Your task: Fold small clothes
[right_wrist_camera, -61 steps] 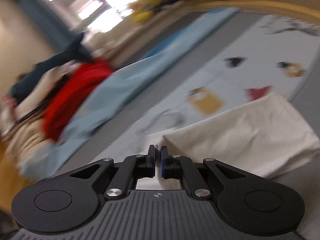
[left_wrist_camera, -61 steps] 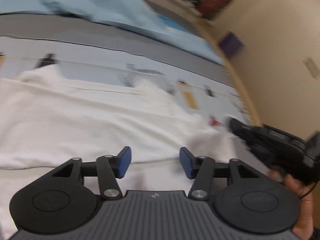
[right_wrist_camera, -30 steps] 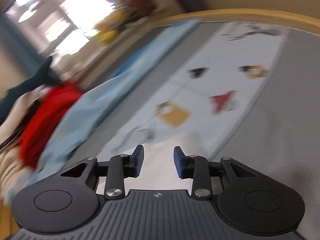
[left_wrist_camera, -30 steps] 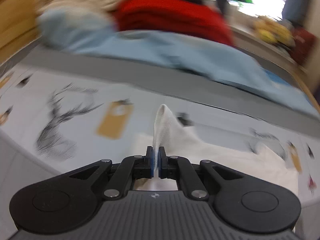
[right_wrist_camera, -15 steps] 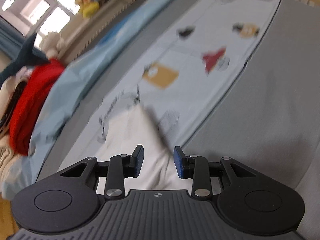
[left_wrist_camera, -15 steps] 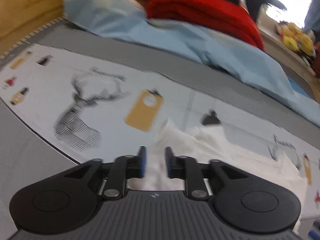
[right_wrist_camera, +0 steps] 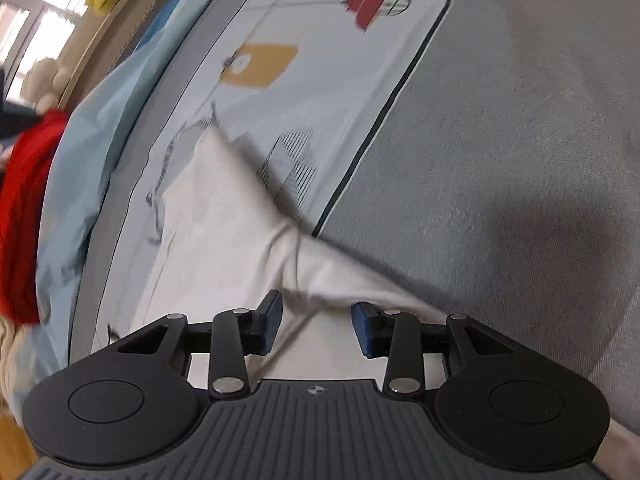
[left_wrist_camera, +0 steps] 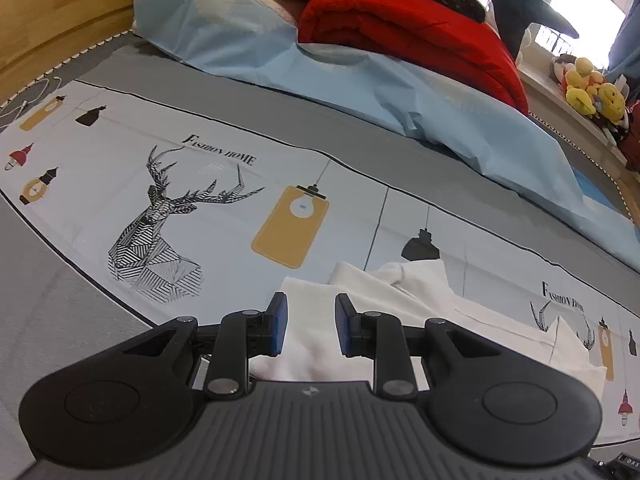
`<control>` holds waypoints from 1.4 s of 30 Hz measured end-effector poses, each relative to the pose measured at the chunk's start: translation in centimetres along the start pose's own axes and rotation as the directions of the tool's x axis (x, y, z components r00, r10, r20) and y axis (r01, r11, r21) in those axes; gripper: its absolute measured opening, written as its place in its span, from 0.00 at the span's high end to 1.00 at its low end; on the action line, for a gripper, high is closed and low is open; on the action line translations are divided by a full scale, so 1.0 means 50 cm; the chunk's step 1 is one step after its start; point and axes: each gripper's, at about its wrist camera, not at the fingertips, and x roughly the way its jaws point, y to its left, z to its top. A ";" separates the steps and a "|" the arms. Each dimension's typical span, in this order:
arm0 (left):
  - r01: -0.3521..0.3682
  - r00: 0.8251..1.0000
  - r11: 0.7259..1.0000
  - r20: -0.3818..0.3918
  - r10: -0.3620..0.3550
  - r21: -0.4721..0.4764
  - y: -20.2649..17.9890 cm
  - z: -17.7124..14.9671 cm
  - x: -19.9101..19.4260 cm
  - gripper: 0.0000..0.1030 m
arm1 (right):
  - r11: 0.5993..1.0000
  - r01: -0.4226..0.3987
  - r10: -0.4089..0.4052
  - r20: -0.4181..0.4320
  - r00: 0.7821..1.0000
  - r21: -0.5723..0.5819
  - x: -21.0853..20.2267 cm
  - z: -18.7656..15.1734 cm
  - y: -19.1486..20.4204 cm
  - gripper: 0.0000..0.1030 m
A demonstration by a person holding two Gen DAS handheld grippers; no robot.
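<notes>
**Both grippers let go over the white garment on the printed bedsheet**

The bedsheet (left_wrist_camera: 224, 160) carries the words "FASHION HOME" above a striped deer head (left_wrist_camera: 160, 236), and the same words show again, partly cut off, at the right by a second deer. Lamp drawings in yellow, black and red run along the pale band. No label can be read on the white garment (left_wrist_camera: 400, 300) itself.

The garment lies crumpled on the pale band, just beyond the left gripper (left_wrist_camera: 308, 324). That gripper's jaws stand a little apart with white cloth seen in the gap, the blue pads not pressing on it. A second ago they were pinched shut on a raised peak of the cloth; that peak has dropped.

The right gripper (right_wrist_camera: 316, 330) hangs over the garment's edge (right_wrist_camera: 224, 232), where it spills from the pale band onto the grey border. Its jaws are opening, cloth beneath the gap but not gripped. A second ago this gripper looked out across the bed from higher up.

Behind lie a light blue sheet (left_wrist_camera: 360, 92) and a red blanket (left_wrist_camera: 420, 28).
</notes>
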 end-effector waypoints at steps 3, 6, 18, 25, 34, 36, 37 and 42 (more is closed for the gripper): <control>0.010 1.000 1.000 -0.005 -0.010 -0.003 -0.007 -0.003 0.003 0.72 | 0.999 -0.028 0.028 -0.008 1.000 0.045 0.005 -0.001 -0.011 0.73; 0.025 1.000 1.000 -0.008 -0.025 0.003 -0.021 -0.008 0.004 0.72 | 0.994 -0.026 0.026 -0.003 1.000 0.102 0.008 -0.007 -0.020 0.87; 0.080 0.996 0.996 -0.050 -0.078 0.041 -0.058 -0.028 0.016 0.72 | 0.968 0.063 -0.102 0.153 0.983 0.243 -0.060 0.031 -0.083 0.90; 0.108 0.989 0.994 -0.101 -0.105 0.021 -0.050 -0.038 0.041 0.72 | 0.999 0.010 -0.017 0.202 0.979 0.037 -0.083 -0.001 -0.012 0.86; 0.145 0.932 0.987 -0.328 -0.158 -0.064 -0.003 -0.104 0.173 0.72 | 0.999 0.041 -0.042 0.062 0.997 0.020 -0.012 0.047 -0.036 0.77; 0.151 0.926 0.984 -0.337 -0.173 -0.091 0.011 -0.100 0.180 0.72 | 0.999 -0.016 0.021 0.106 0.994 -0.052 -0.030 0.053 -0.005 0.73; 0.156 0.930 0.982 -0.320 -0.182 -0.105 0.015 -0.089 0.173 0.69 | 0.995 -0.027 0.040 0.133 0.990 -0.094 -0.036 0.059 0.009 0.71; 0.168 0.965 0.984 -0.193 -0.177 -0.064 0.023 -0.053 0.162 0.40 | 0.959 0.032 0.035 0.230 0.973 -0.283 -0.025 0.106 0.053 0.43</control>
